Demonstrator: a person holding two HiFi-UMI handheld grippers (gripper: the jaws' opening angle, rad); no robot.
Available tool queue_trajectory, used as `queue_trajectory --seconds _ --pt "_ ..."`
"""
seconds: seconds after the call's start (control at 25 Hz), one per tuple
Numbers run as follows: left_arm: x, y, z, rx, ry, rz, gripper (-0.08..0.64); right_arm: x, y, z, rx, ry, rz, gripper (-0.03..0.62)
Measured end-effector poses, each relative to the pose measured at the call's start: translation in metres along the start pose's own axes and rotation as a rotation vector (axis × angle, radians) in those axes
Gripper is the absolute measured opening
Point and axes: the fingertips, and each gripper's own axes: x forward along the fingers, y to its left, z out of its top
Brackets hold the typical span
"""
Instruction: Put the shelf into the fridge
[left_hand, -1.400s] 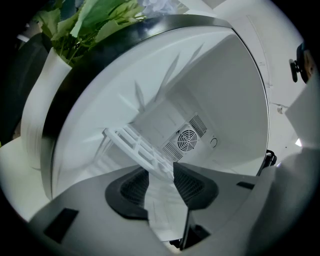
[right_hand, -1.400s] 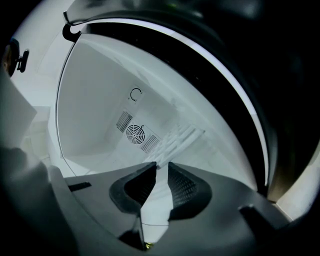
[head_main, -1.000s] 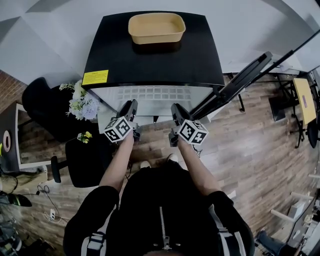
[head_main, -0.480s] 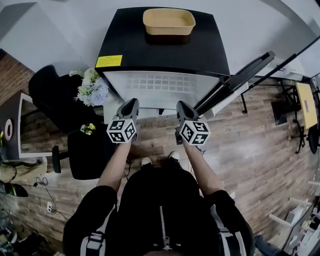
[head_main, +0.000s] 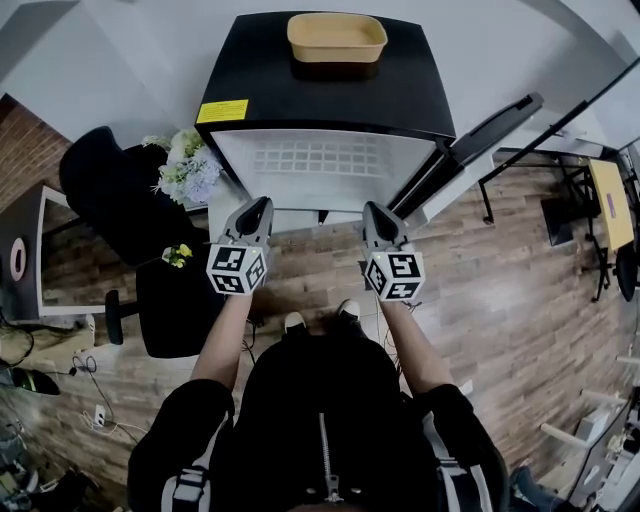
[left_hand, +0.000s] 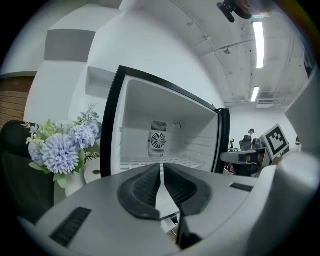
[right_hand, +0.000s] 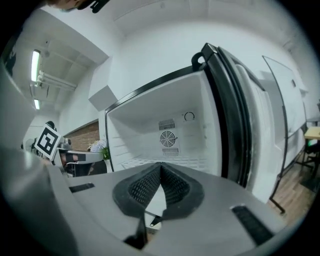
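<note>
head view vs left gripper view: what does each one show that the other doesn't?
Head view only: the tan tub on the fridge top, the yellow label, the person's arms, the wood floor.
Left gripper view only: the fan grille on the fridge's back wall, the ceiling lights, and the left tongs with jaws closed together.
Both: the flowers, the open fridge, the white grid shelf, the right tongs.
</note>
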Motion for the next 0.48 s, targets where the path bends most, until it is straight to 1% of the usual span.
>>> queue_trajectory --seconds 0.16,0.48 --pt "-0.005 -0.005 -0.001 -0.007 -0.003 -0.01 0.04 -0.009 -0.003 -0.004 0.01 -0.001 -0.023 0.008" --pt "-0.005 -0.012 -0.007 -0.012 -0.003 -0.017 0.04 -0.015 -0.002 -0.008 0.017 -0.006 -0.04 0.008"
